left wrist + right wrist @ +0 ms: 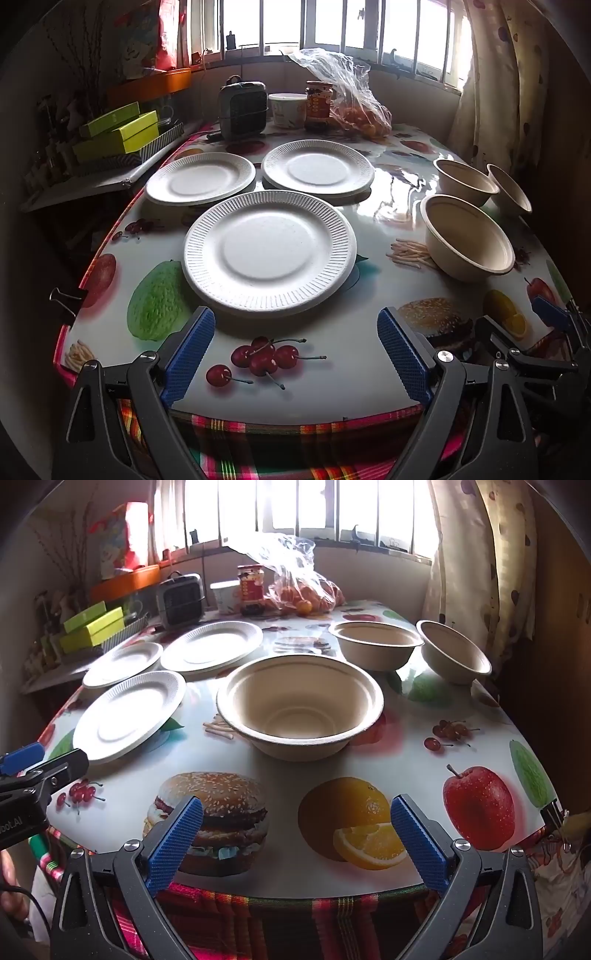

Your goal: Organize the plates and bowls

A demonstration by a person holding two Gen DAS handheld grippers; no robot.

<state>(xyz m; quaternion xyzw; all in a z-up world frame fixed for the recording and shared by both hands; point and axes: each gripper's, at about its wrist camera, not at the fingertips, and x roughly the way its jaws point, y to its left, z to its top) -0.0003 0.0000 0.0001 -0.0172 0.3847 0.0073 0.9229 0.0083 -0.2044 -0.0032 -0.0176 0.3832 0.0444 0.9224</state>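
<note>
**A:** so how far along is this? looks like zero progress tbh. Left wrist view, going left to right: three white plates all lying separate on the bench, far-left plate upper left of center, near plate dead center, far-right plate just above it. Then three tan bowls at the right: near bowl, far bowl, edge bowl. Nothing stacked, nothing nested.

**B:** yep, imo everything's still to do. Both tongs are spread wide w/ nothing between them: left tongs at the bottom just short of the near plate's rim, right tongs at the bottom of the right wrist view, near bowl straight ahead.

**A:** room to move?

**B:** decent. Bare strip of bench along the bottom of both frames, plus a gap between plates and bowls mid-frame. Tight spots: far-left plate looks close to the bench's left edge, and the edge bowl is tilted right at the right edge by the curtain. Top of frame is cluttered, heater, jar, fruit bag, so I'd stack toward the bottom.
</note>
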